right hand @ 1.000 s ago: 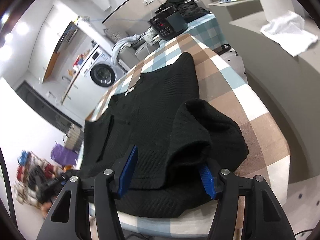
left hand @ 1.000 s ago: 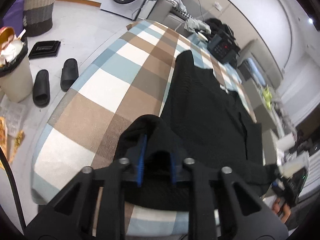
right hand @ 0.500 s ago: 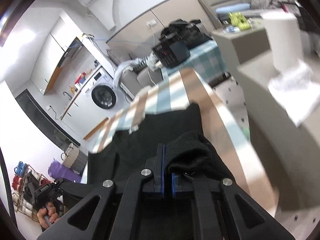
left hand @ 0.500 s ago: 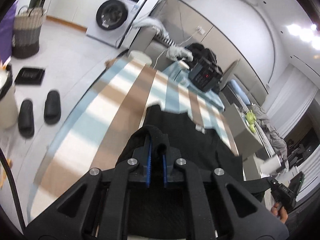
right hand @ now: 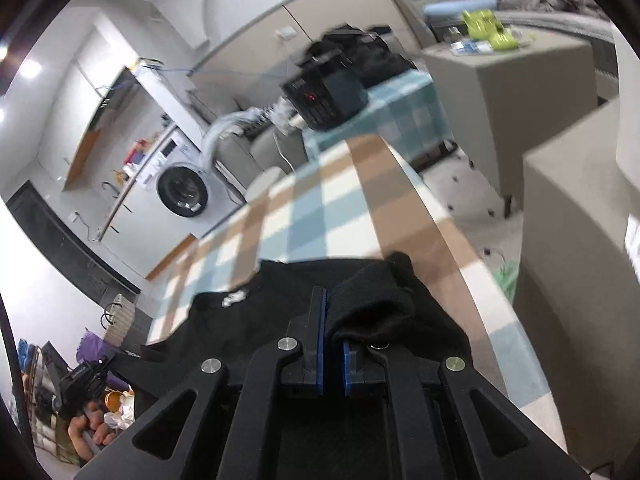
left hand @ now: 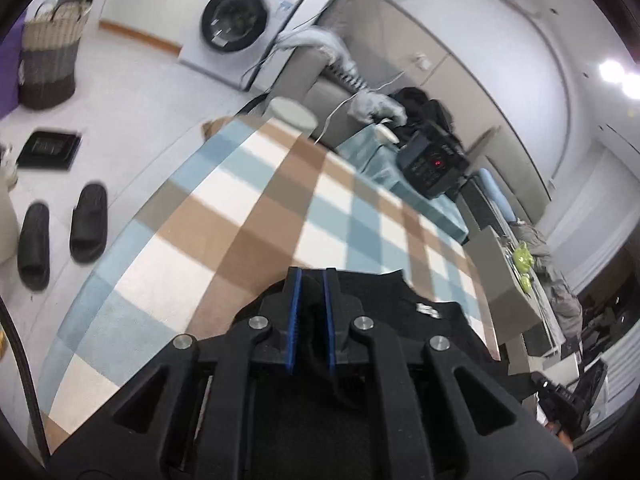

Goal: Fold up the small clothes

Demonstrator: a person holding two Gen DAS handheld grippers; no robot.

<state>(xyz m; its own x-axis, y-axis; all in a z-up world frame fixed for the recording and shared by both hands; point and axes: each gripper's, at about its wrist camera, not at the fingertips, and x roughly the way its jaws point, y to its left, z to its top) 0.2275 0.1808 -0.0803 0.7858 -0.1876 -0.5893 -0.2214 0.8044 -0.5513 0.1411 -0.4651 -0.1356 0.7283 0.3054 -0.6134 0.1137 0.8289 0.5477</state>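
A black knitted garment [left hand: 424, 312] lies on the table's checked blue, brown and white cloth [left hand: 248, 216]. My left gripper [left hand: 310, 280] is shut on a fold of it, the dark fabric pinched between the blue pads. In the right wrist view the same black garment [right hand: 248, 312] spreads to the left, a small white label showing on it. My right gripper [right hand: 332, 320] is shut on a bunched edge of the garment, which bulges over the right finger. Both gripped edges are held up over the rest of the garment.
A black device [left hand: 432, 164] with a red light sits at the table's far end on a teal cloth. Two black slippers [left hand: 60, 232], a woven basket [left hand: 48, 60] and a washing machine [left hand: 236, 28] stand on the floor to the left. Grey cabinets [right hand: 520, 92] flank the right.
Both grippers have carried their gripped edges forward over the garment toward the far end. The right gripper went from open around the fabric to shut on it.
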